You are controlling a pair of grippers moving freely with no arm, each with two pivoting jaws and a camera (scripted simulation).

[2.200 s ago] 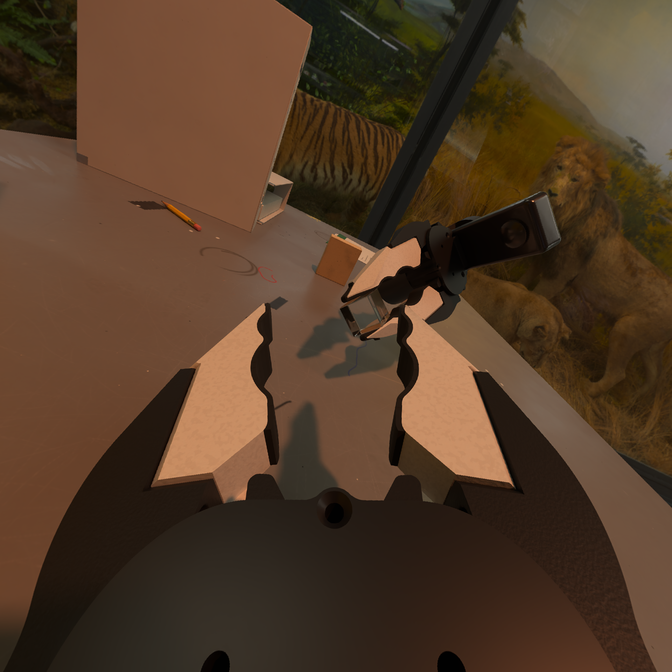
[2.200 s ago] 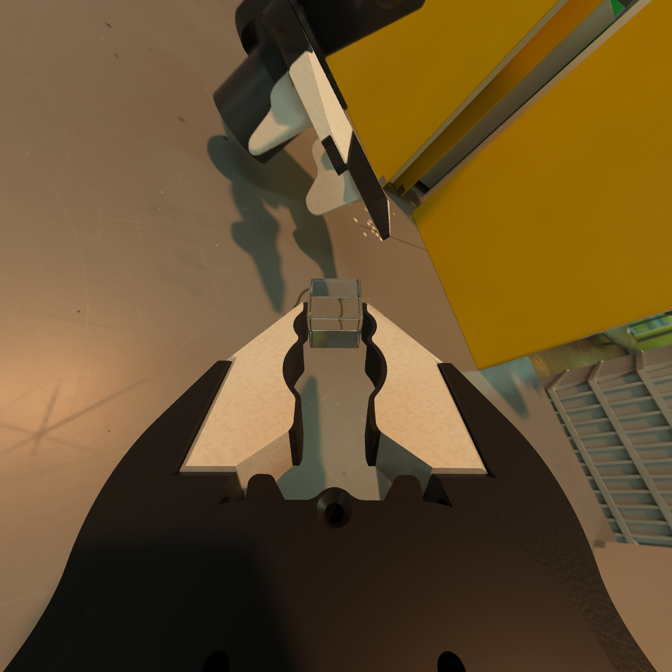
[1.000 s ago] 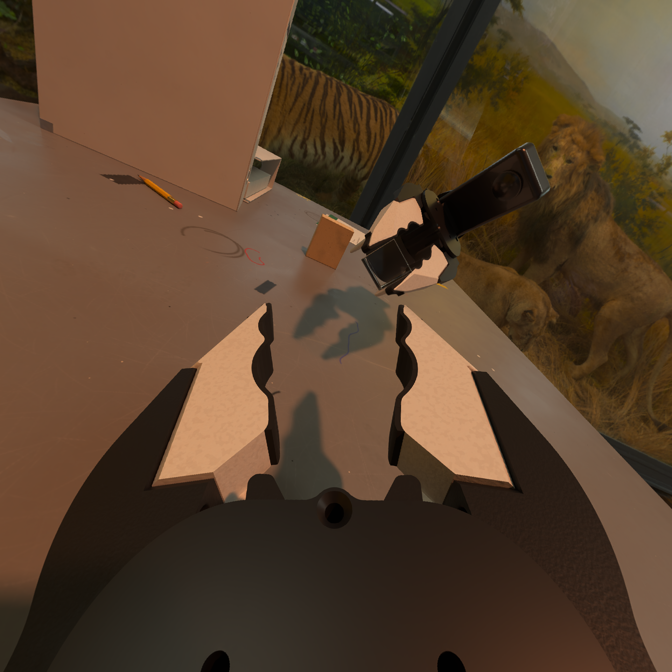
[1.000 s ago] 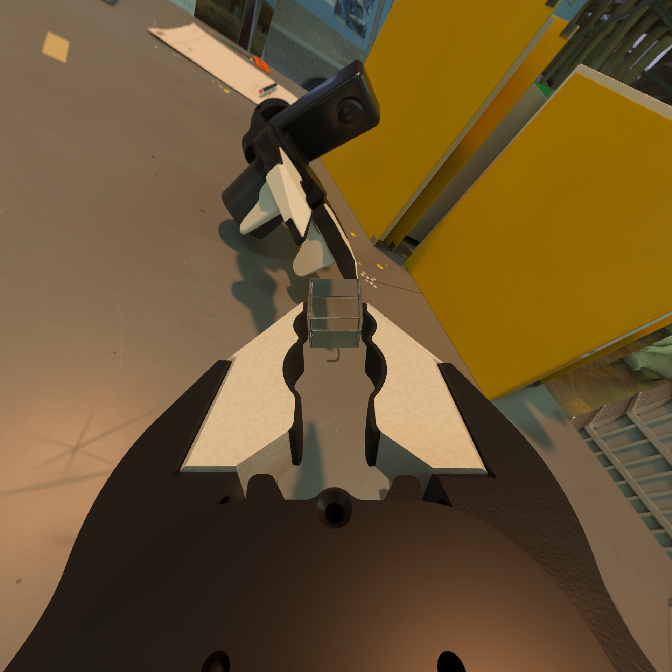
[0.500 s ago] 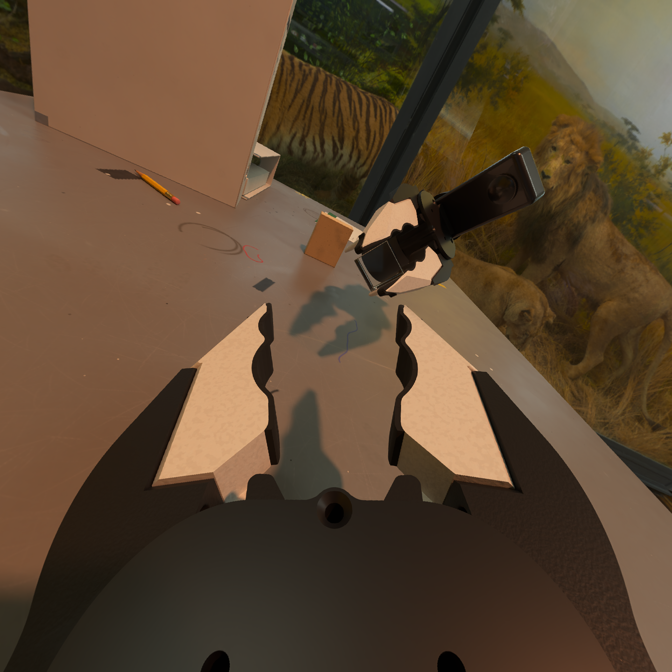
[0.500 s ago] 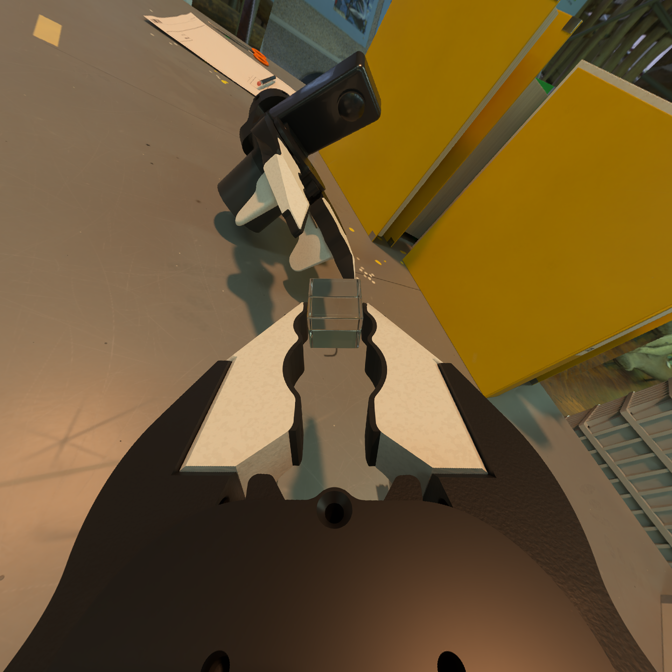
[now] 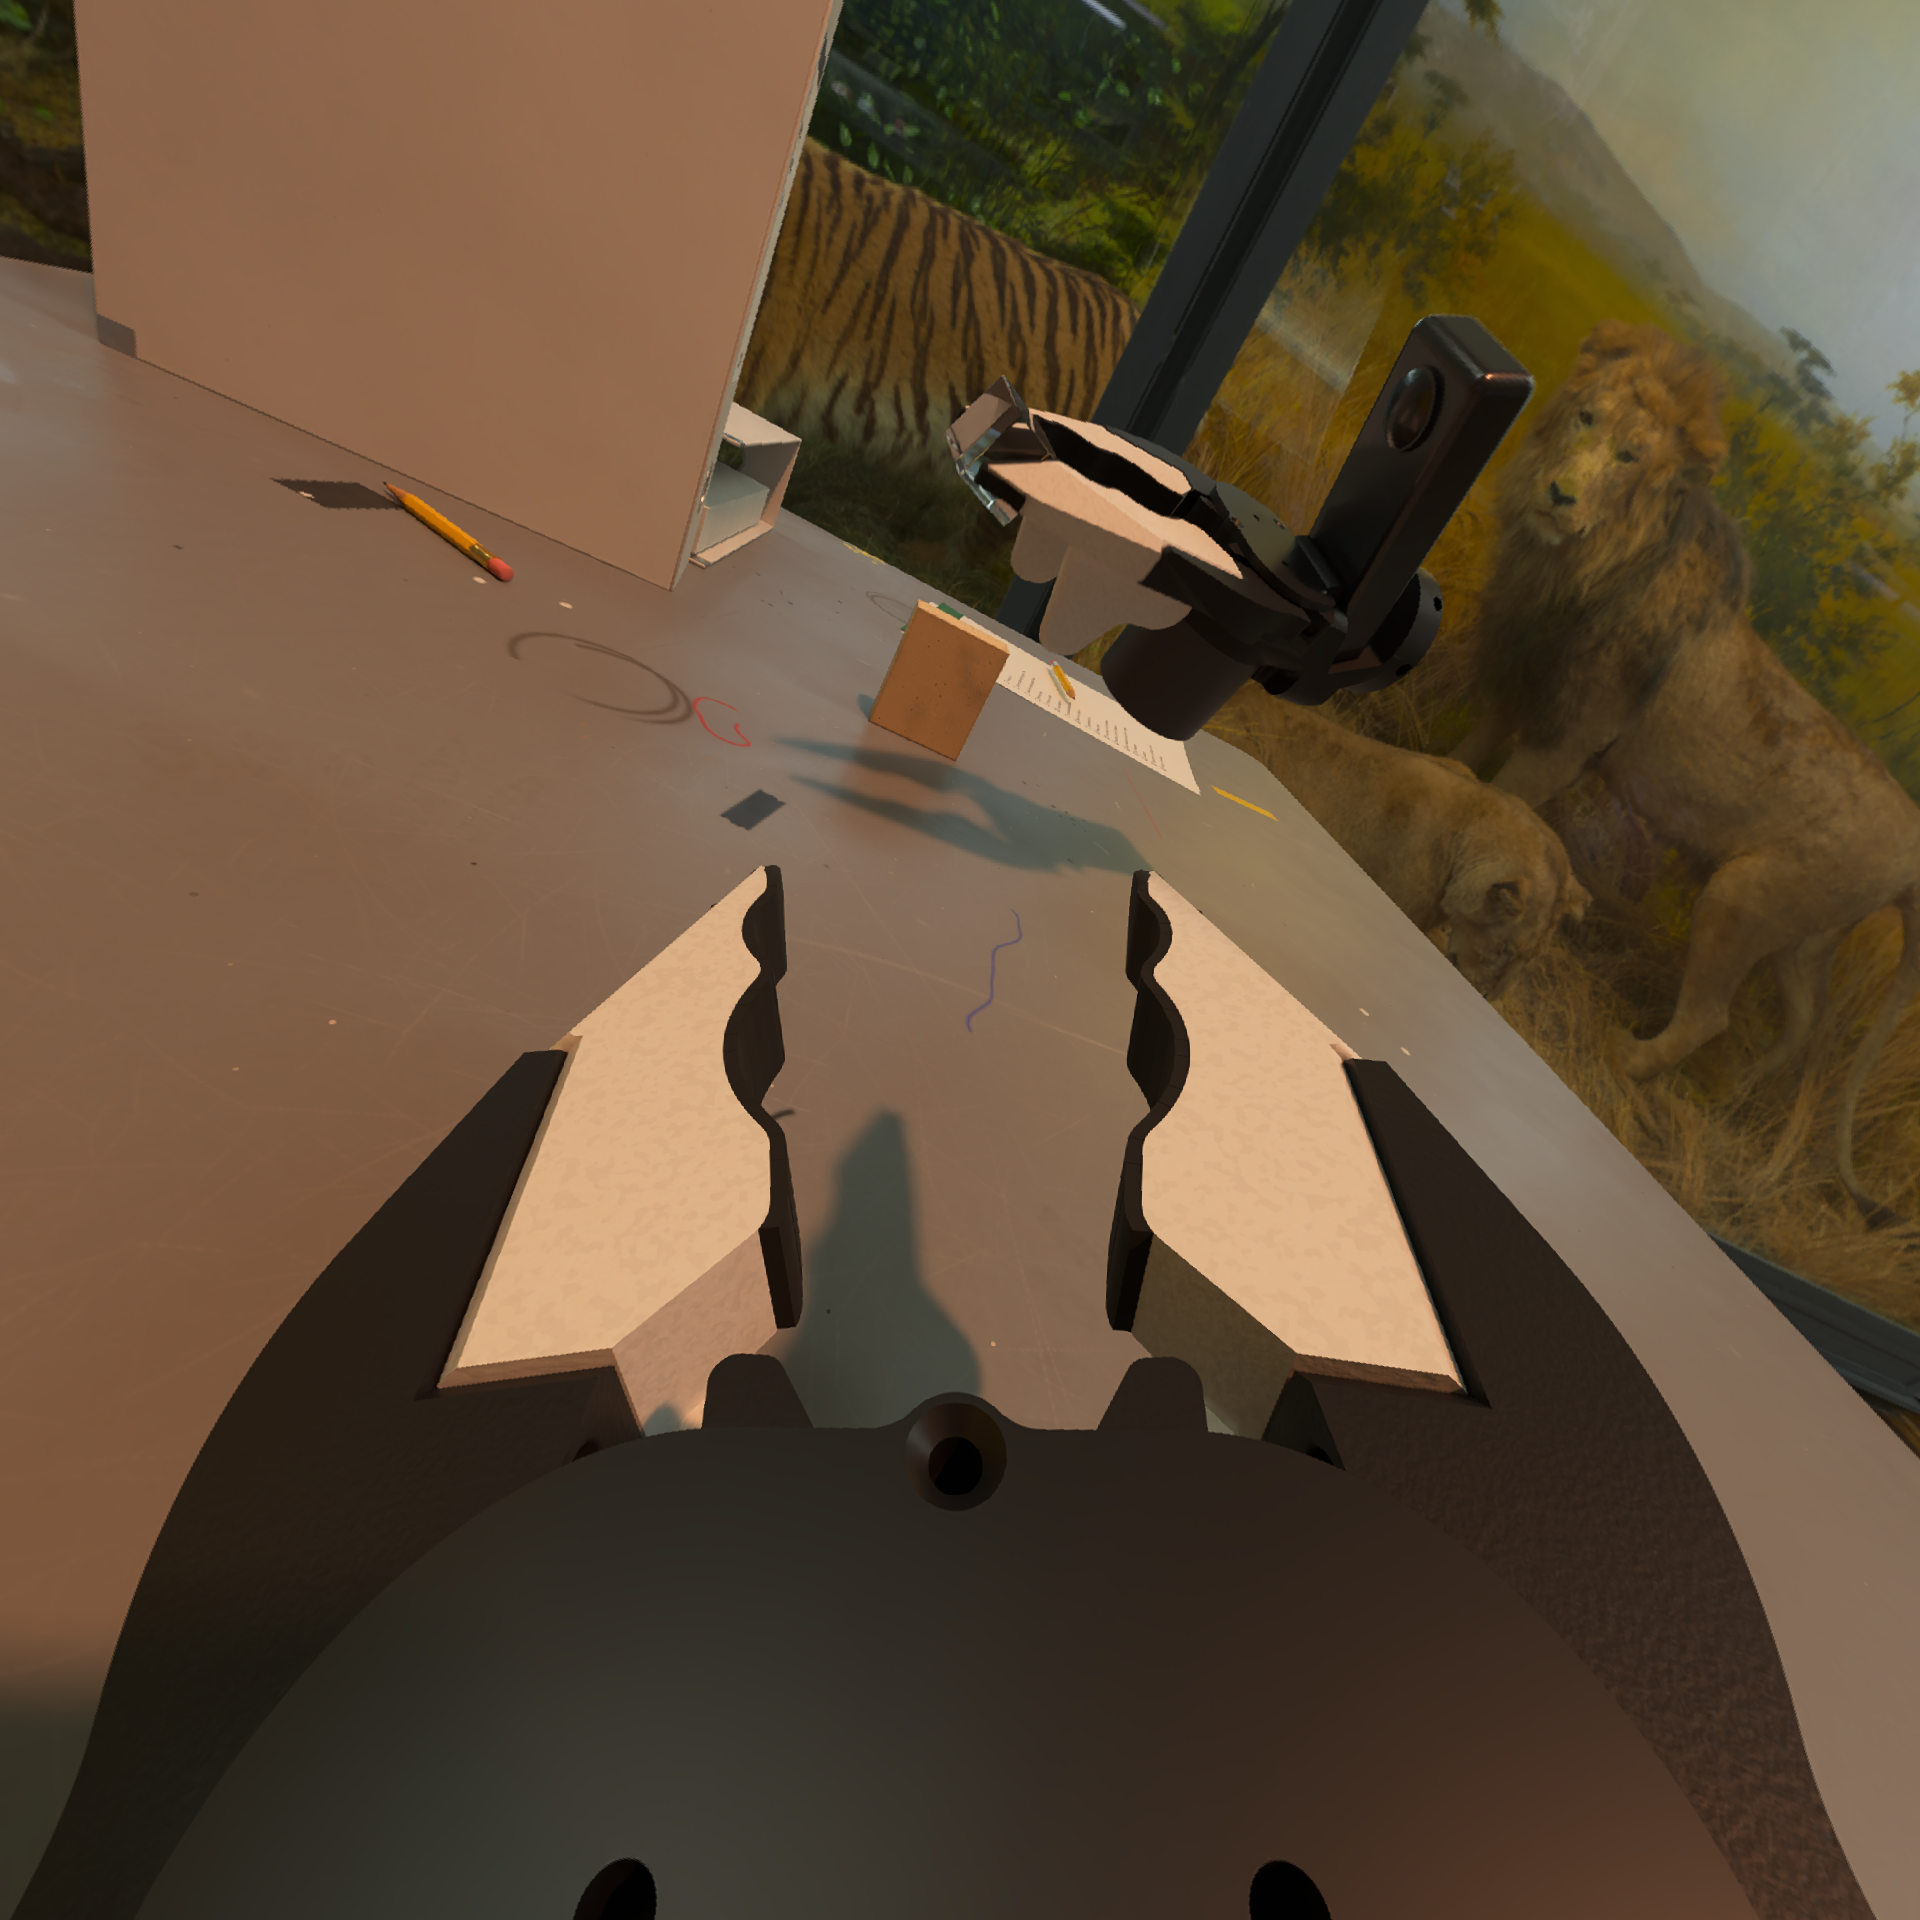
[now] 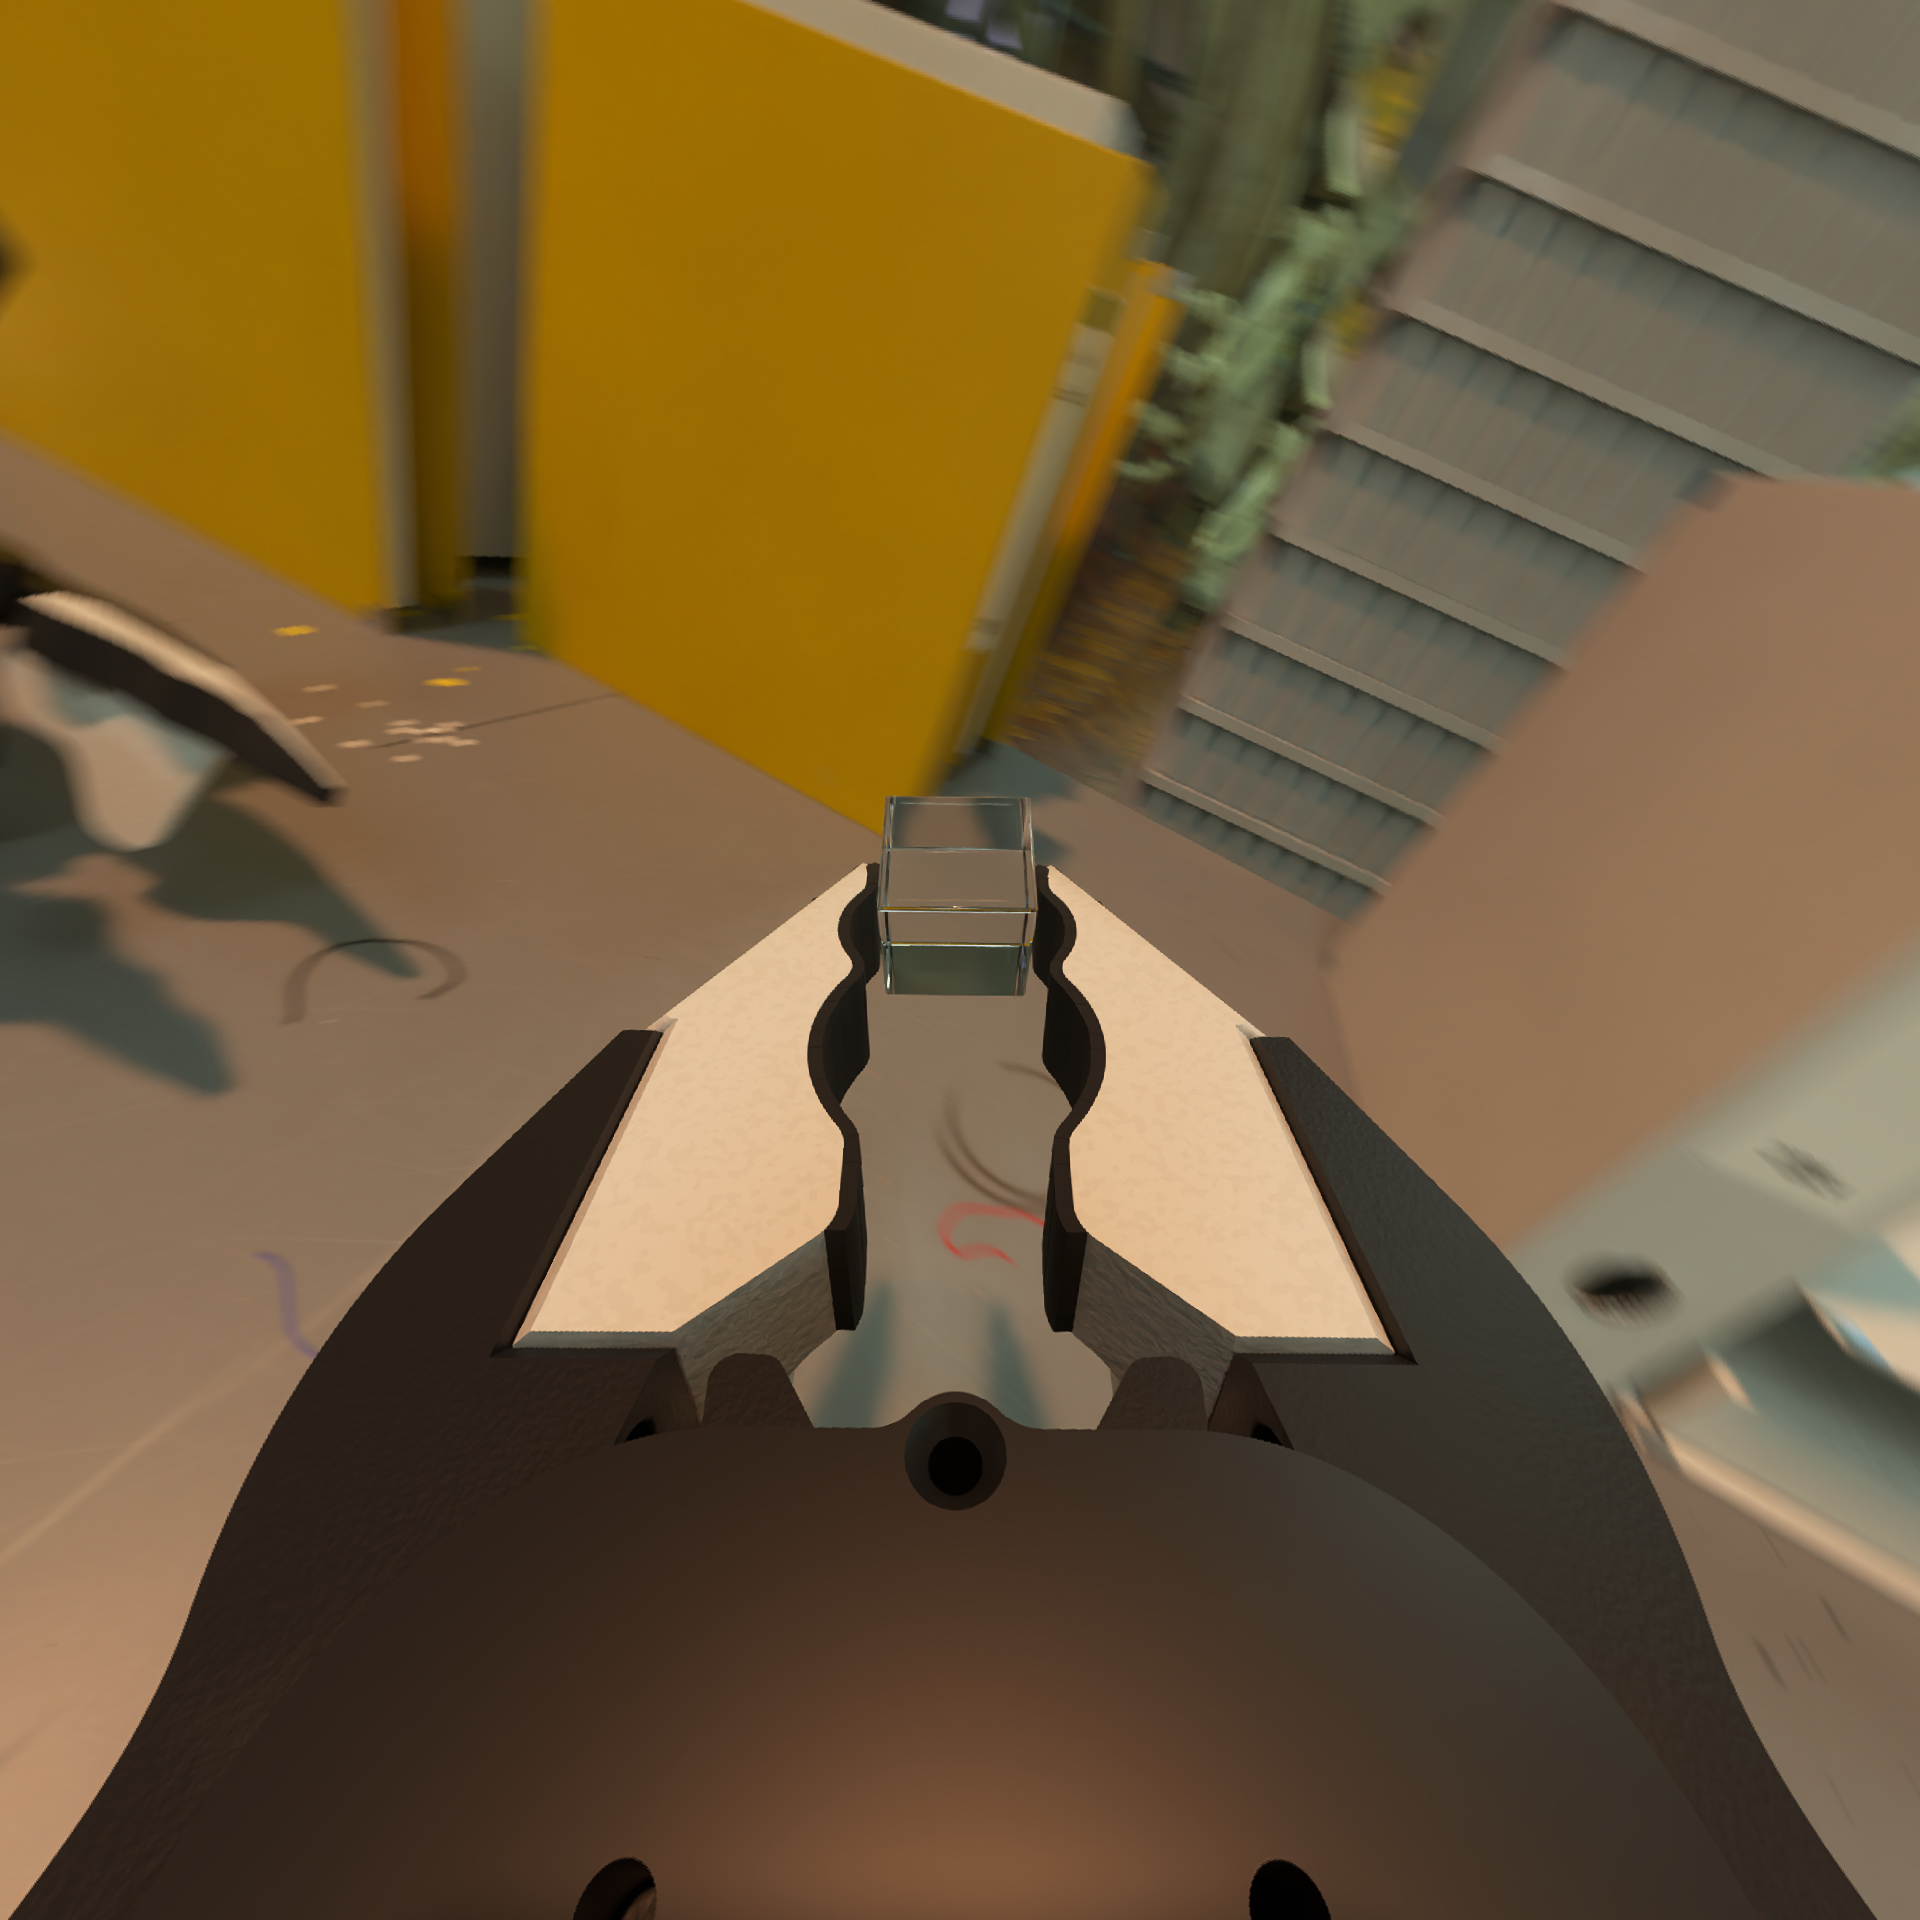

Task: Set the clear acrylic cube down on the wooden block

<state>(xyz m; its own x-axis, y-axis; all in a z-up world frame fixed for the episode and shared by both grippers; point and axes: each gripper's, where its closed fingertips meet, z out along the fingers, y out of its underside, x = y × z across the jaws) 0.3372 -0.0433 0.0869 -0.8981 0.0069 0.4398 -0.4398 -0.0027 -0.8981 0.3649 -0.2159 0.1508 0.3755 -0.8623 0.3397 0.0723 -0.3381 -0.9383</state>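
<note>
Right gripper [image 8: 956, 904] is pinching the clear acrylic cube [image 8: 956, 896] right at its fingertips; the cube sits square between the pads, clear of the worktop [image 8: 582, 831]. The surroundings in the right wrist view are motion-blurred, so I read this as mid-swing in the carry step.

Left gripper [image 7: 954, 904] is spread, nothing between the jaws, low over the worktop and well short of the action.

From the left gripper's view, the wooden block [image 7: 938, 681] stands ahead and slightly left of centre, and the right gripper [image 7: 987, 457] hangs above and just beyond it with the cube [image 7: 982, 442] at the tip. The block doesn't show in the right wrist view, so alignment can't be checked from there.

How to do the placement well, my take:
- Kill the swing first; let the gripper settle before descending.
- Bring the block under the fingertips, then centre the cube over its top face.
- The block looks turned relative to the gripper, so match yaw so faces line up.
- Level the cube's underside, descend straight and slowly until it touches.
- Spread the jaws only after contact, then retreat straight up.

Risks: the tip-only pinch may slip on smooth acrylic; the small top face leaves little margin; nudging the block could tip it.
</note>
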